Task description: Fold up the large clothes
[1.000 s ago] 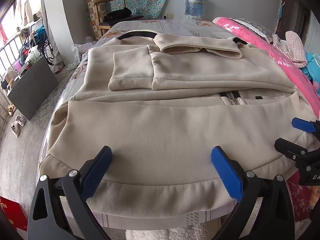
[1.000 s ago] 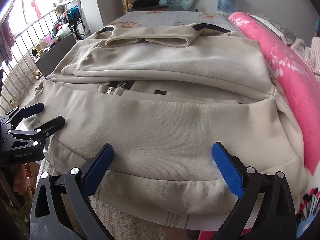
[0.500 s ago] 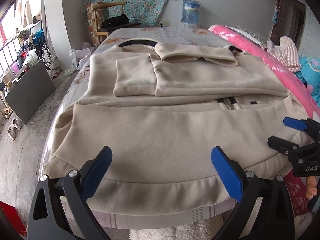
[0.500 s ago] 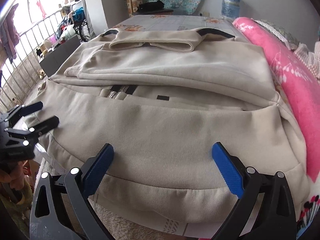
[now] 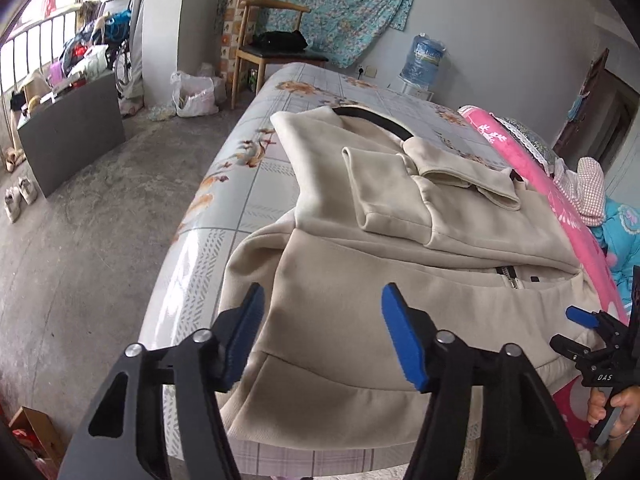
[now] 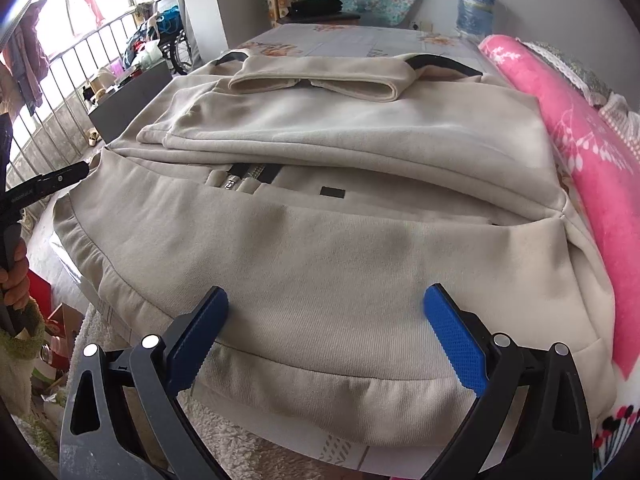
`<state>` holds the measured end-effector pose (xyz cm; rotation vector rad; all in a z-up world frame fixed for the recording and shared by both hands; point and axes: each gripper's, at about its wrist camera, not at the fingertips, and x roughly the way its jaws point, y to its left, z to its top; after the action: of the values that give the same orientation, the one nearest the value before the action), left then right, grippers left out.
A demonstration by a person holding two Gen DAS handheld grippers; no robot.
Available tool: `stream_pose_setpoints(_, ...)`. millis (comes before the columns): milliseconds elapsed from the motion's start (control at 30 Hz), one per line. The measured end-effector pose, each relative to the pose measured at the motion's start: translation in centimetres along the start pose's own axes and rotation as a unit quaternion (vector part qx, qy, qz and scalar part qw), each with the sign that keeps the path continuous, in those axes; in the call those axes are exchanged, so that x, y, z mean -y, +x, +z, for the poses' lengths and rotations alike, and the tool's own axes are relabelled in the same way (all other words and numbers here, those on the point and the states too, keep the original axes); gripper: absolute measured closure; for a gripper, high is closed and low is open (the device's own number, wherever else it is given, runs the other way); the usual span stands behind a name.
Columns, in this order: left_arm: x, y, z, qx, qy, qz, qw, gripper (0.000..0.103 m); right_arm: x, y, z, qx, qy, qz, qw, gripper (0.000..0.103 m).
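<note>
A large beige zip sweatshirt (image 5: 400,264) lies flat on the bed, its sleeves folded across the chest; it also fills the right wrist view (image 6: 320,240). My left gripper (image 5: 322,336) is open and empty, hovering above the hem near the garment's left corner. My right gripper (image 6: 326,336) is open and empty just above the middle of the hem band. The right gripper also shows in the left wrist view (image 5: 580,332), and the left gripper at the left edge of the right wrist view (image 6: 48,184).
The bed (image 5: 248,168) has a floral tiled cover. A pink blanket (image 6: 592,152) runs along its right side. A wooden chair (image 5: 272,52) and a water bottle (image 5: 424,60) stand at the far end. A dark board (image 5: 68,132) and shoes stand on the floor at left.
My left gripper has swung left and risen, now over the left corner of the hem. My right gripper has shifted a little closer to the hem. Both stay open.
</note>
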<state>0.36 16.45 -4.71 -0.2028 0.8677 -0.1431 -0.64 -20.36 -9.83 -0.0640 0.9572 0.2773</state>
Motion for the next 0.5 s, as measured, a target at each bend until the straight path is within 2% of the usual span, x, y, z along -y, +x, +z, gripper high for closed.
stream_pose_setpoints(67, -0.4, 0.7, 0.2, -0.01, -0.004, -0.007, 0.9999, 0.055, 0.0, 0.0, 0.0, -0.001, -0.001, 0.0, 1.0, 0.008)
stream_pose_setpoints(167, -0.8, 1.8, 0.4, -0.028, -0.009, 0.009, 0.9995, 0.057, 0.1, 0.0, 0.1, -0.003, -0.001, 0.001, 1.0, 0.008)
stream_pose_setpoints(333, -0.8, 2.5, 1.2, -0.029, -0.001, 0.01, 0.9995, 0.057, 0.0, 0.1, 0.1, -0.004, 0.0, -0.001, 1.0, 0.008)
stream_pose_setpoints(500, -1.6, 1.8, 1.7, -0.008, -0.022, -0.086, 0.996, 0.058, -0.1, 0.1, 0.2, -0.007, 0.001, -0.004, 1.0, 0.008)
